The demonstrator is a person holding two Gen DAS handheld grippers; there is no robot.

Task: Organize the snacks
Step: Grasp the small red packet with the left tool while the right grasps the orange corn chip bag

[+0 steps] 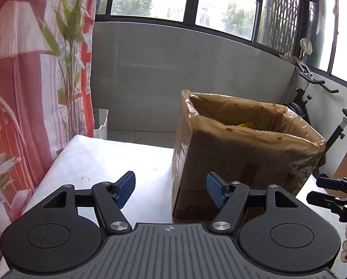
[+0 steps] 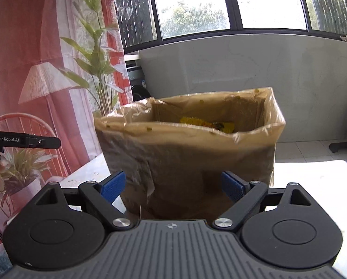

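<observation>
The left gripper's (image 1: 171, 189) blue fingers (image 1: 126, 188) are standing apart with nothing between them, low in the frame over the pale surface (image 1: 99, 160). The right gripper's (image 2: 172, 187) fingers (image 2: 113, 186) are spread wide and also gripping nothing, framing the base of a plastic-lined cardboard box (image 2: 187, 158) just ahead. Something yellow (image 2: 208, 122), probably snack packets, is lying inside the box at centre frame. A red printed curtain (image 1: 22, 69) is hanging at left.

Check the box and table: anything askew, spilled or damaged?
Nothing spilled. The plastic liner over the cardboard box is crumpled and its rim sags unevenly; a loose flap hangs down the near side. Yellow snack packet lies inside. Both claws are empty.
</observation>
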